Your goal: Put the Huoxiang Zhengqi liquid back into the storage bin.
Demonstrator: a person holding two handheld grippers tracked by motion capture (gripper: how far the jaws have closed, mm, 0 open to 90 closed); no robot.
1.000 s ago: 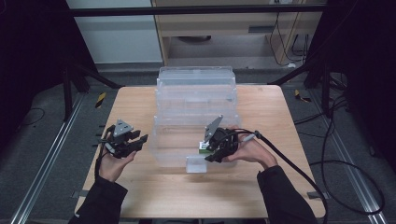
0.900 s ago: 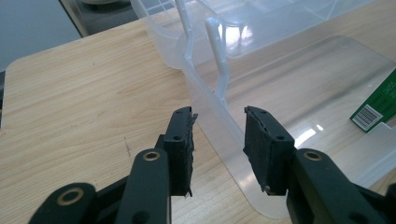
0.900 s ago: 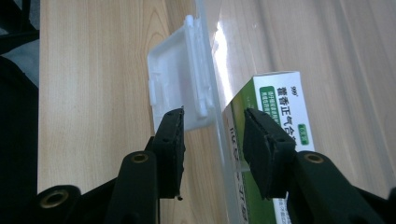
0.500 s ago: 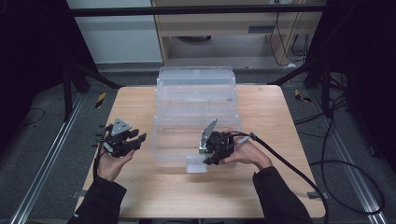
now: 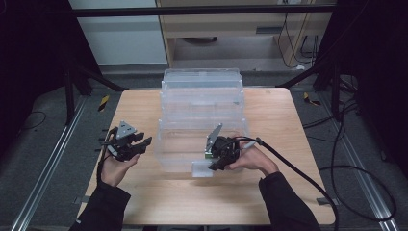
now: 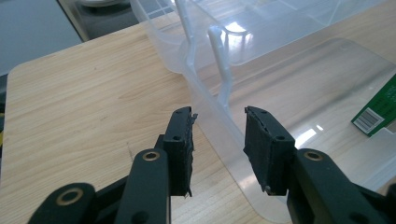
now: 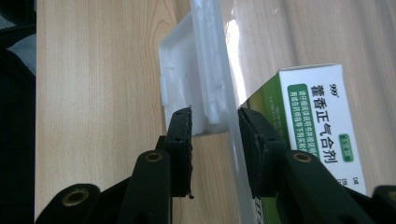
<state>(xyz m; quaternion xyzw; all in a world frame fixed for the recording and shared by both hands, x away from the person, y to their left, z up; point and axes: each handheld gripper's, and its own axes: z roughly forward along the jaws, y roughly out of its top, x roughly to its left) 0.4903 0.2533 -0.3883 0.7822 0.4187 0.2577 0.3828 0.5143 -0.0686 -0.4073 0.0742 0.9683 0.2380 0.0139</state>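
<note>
Near the front edge of the tabletop stands a clear plastic bin, first in a row of such bins running toward the far edge. The right claw straddles the bin's front wall, jaws parted with the wall and its white latch tab between them, not yet pinched as far as I can tell. Inside the bin, just behind that wall, lies a green-and-white medicine box. The left claw hovers at the bin's left wall, jaws open around the rim and gripping nothing. The thin wall looks slick and flexible: if one claw closes before the other, the bin could twist or skid along the tabletop. A shallow bite could slip off the rim, and a sudden tilt would send the box sliding.
</note>
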